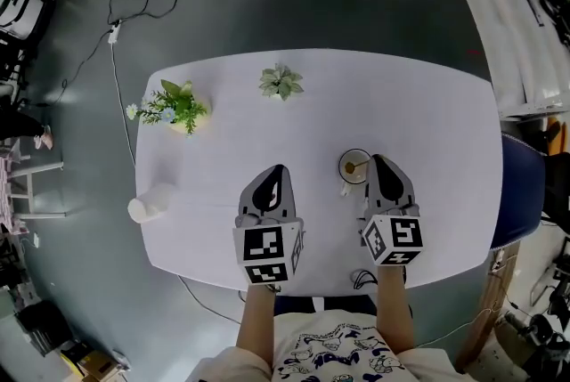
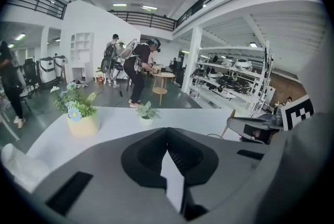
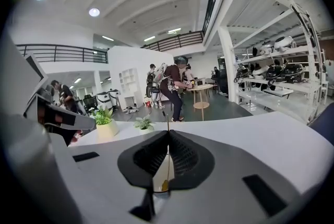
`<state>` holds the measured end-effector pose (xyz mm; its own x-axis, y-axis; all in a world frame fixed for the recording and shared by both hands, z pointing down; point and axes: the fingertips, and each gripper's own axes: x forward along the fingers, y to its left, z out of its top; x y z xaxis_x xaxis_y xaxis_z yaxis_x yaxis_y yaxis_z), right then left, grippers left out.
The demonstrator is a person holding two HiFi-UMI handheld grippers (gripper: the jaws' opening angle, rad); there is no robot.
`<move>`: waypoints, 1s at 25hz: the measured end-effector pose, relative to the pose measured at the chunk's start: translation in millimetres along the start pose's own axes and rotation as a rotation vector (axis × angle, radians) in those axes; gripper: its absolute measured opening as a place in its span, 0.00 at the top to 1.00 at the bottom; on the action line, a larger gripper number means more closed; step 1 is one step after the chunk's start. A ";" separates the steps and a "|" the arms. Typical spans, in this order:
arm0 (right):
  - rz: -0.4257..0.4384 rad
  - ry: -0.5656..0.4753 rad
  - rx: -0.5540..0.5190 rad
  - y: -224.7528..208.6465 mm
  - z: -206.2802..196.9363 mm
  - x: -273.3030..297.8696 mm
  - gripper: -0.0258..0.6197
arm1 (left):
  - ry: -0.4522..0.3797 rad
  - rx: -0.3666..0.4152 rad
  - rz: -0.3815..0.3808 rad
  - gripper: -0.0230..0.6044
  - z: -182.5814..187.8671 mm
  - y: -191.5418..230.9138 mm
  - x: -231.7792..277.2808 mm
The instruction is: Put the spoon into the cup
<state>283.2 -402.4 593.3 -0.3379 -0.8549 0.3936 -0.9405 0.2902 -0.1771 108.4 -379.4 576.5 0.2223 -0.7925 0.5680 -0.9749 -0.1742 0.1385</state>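
A small round cup (image 1: 354,166) stands on the white table (image 1: 427,122), right of the middle. A thin golden spoon (image 1: 354,166) rests inside it. My right gripper (image 1: 378,159) hovers just right of the cup, its jaws shut with nothing clamped between them. In the right gripper view (image 3: 168,132) the cup's cream inside (image 3: 163,171) shows through the slit under the closed tips. My left gripper (image 1: 278,168) is over bare table to the cup's left. Its jaws (image 2: 167,130) meet at the tips and hold nothing.
A yellow pot of flowers (image 1: 178,109) stands at the table's far left, and a small green plant (image 1: 281,82) at the far middle. A white roll (image 1: 151,203) lies near the left edge. A blue chair (image 1: 521,193) is at the right edge. Cables cross the floor beyond.
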 end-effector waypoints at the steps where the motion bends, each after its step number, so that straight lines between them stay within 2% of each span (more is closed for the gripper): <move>1: 0.002 0.006 0.004 -0.4 -3.0 2.4 0.93 | 0.003 -0.002 0.002 0.94 -1.4 0.7 1.4; 6: 0.004 0.025 0.006 -3.5 -14.3 9.8 0.93 | 0.018 -0.005 0.006 0.94 -7.3 2.9 6.4; 12: -0.033 0.029 -0.005 -11.3 -19.3 7.8 0.91 | 0.019 -0.001 0.007 0.94 -7.9 2.4 6.5; 16: -0.070 0.039 -0.024 -18.7 -19.8 1.9 0.74 | 0.009 0.003 -0.001 0.94 -4.1 -1.6 3.3; 21: -0.130 0.015 -0.028 -26.7 -6.9 -16.3 0.66 | -0.015 0.012 -0.006 0.94 6.7 -7.1 -9.1; 25: -0.157 -0.031 -0.025 -26.9 16.2 -39.9 0.65 | -0.048 0.019 -0.006 0.94 22.1 -12.8 -28.3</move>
<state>322.6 -383.1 567.8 -0.1862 -0.9033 0.3866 -0.9823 0.1628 -0.0927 114.3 -367.7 540.7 0.2283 -0.8184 0.5274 -0.9736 -0.1903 0.1261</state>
